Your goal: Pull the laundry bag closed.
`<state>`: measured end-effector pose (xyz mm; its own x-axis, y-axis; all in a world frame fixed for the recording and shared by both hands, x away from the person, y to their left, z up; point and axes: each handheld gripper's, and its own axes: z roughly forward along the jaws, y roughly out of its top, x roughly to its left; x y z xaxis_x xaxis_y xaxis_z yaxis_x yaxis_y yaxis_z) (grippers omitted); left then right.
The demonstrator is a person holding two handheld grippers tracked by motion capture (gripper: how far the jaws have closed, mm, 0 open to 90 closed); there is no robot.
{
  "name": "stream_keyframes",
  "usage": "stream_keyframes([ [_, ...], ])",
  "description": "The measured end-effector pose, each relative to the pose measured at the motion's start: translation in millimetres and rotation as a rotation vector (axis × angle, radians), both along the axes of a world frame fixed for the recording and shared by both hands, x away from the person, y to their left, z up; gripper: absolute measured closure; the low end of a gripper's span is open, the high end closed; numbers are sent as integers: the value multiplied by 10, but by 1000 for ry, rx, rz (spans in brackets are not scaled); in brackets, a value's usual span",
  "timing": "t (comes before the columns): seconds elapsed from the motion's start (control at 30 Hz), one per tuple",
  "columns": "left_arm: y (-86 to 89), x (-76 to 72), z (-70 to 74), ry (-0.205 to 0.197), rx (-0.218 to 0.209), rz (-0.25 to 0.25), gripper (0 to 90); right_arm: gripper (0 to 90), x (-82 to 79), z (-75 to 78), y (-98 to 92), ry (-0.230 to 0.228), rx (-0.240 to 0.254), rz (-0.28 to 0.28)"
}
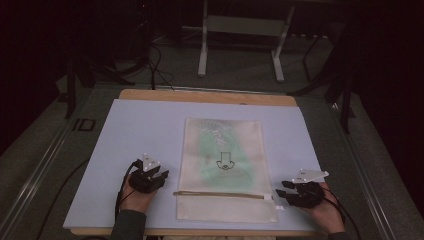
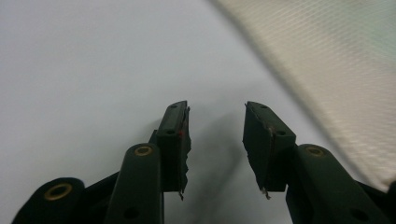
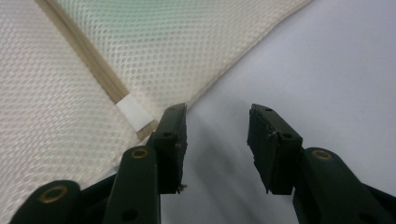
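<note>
High view: you look forward and down on the whole table (image 1: 125,130) from above your side.
Left gripper view: close along its jaws, low over the mat.
Right gripper view: equally close.
Shared: the mesh bag (image 1: 222,150) (image 2: 336,60) (image 3: 154,42).

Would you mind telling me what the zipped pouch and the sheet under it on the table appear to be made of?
The pouch looks like cream woven mesh fabric: a fine honeycomb net pattern shows in the right gripper view, with something green showing faintly through it. Its zipper seems to be tan tape ending in a white ribbed tab. The sheet looks like smooth matte pale-blue paper or plastic; I can't say which.
</note>
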<state>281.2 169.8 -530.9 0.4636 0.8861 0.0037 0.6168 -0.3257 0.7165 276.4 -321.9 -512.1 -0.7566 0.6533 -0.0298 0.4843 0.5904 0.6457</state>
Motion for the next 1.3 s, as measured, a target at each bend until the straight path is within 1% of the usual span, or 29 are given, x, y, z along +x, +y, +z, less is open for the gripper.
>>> stream_keyframes([
  [0.03, 0, -4, 6, 0, -26, -17, 609, 576, 0, 0, 0, 0, 0, 0],
  [0.07, 0, -14, 18, -2, -49, -38, 630, 579, -8, 5, 18, 6, -9, 3],
  [0.1, 0, -14, 18, -2, -49, -38, 633, 579, -8, 5, 18, 6, -9, 3],
  [0.17, -9, -21, 20, -5, -48, -58, 632, 584, -14, 15, 32, 7, -22, 13],
  [0.2, -18, -26, 22, -8, -53, -76, 630, 585, -24, 28, 51, 10, -30, 19],
  [0.23, -18, -26, 22, -8, -53, -76, 633, 585, -24, 28, 51, 10, -30, 19],
  [0.27, -26, -33, 23, -18, -50, -87, 633, 590, -27, 36, 59, 14, -33, 20],
  [0.33, -37, -50, 35, -38, -37, -92, 650, 595, -32, 45, 80, 20, -47, 25],
  [0.4, -35, -55, 38, -44, -42, -96, 659, 600, -37, 49, 116, 25, -63, 27],
  [0.47, -29, -55, 40, -46, -45, -99, 660, 600, -41, 51, 127, 28, -61, 28],
  [0.53, -29, -56, 39, -54, -44, -98, 660, 603, -43, 53, 150, 29, -70, 36],
  [0.6, -28, -55, 37, -48, -54, -96, 654, 604, -42, 58, 174, 27, -80, 47],
  [0.73, -15, -49, 31, -37, -62, -100, 647, 603, -53, 92, 221, 27, -108, 67],
  [0.77, -12, -48, 29, -32, -58, -103, 649, 603, -59, 102, 236, 28, -112, 66],
  [0.8, -10, -47, 28, -30, -60, -106, 652, 601, -64, 121, 261, 25, -121, 79],
  [0.9, -14, -49, 28, -26, -67, -118, 654, 595, -64, 138, 294, 23, -124, 89],
  [0.93, -16, -49, 28, -25, -68, -122, 655, 585, -57, 147, 332, 24, -131, 103],
  [1.0, -21, -50, 28, -23, -71, -125, 655, 582, -54, 153, 355, 24, -137, 109],
  [1.13, -21, -55, 33, -23, -78, -134, 656, 567, -48, 190, 442, 27, -160, 140],
  [1.2, -27, -54, 31, -20, -82, -138, 657, 573, -47, 215, 482, 28, -172, 155],
  [1.23, -30, -54, 31, -17, -80, -143, 658, 576, -46, 224, 501, 25, -177, 163],
  [1.27, -31, -53, 30, -15, -79, -147, 659, 561, -40, 236, 539, 24, -184, 176],
  [1.3, -33, -53, 30, -14, -79, -147, 659, 561, -40, 236, 539, 24, -184, 176],
])
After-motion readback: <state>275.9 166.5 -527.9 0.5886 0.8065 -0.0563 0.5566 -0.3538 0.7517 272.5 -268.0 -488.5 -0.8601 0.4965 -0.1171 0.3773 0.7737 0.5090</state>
